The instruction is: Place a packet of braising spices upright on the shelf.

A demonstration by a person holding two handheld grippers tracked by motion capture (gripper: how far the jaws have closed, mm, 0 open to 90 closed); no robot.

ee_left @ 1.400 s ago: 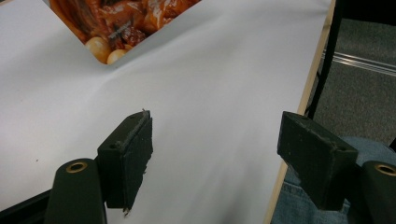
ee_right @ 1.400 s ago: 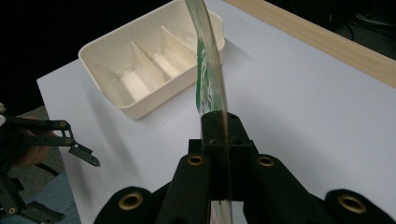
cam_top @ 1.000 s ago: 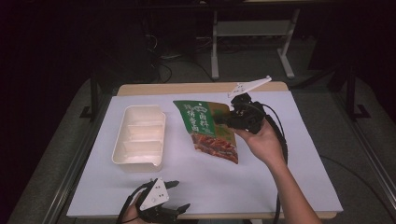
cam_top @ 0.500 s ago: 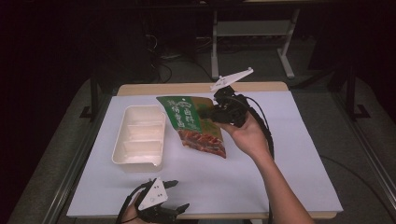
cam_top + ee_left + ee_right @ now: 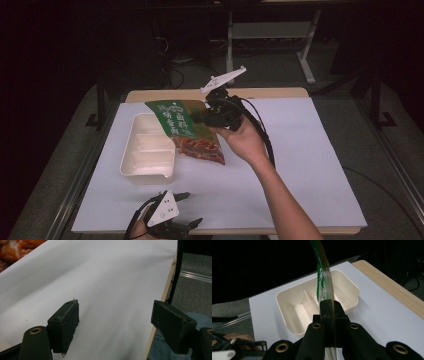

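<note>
A green snack bag (image 5: 182,127) with a red food picture hangs tilted above the table, and my right gripper (image 5: 201,118) is shut on its right edge. The bag's left part overlaps the near right side of a cream tray (image 5: 145,167) with compartments. In the right gripper view the bag (image 5: 324,277) is seen edge-on, rising from the shut right gripper (image 5: 329,305), with the tray (image 5: 287,305) beyond and below it. My left gripper (image 5: 192,209) rests open at the table's front edge. In the left gripper view the left gripper (image 5: 115,312) has nothing between its jaws.
A white sheet (image 5: 300,165) covers the wooden table (image 5: 270,93). The table's front edge (image 5: 160,312) runs beside my left gripper, with a person's jeans below it. A corner of the bag (image 5: 15,250) lies far ahead of it. Dark floor and a metal frame lie behind the table.
My right gripper has carried the bag left and slightly up, from mid-table until its edge overlaps the tray. The left gripper has stayed still.
</note>
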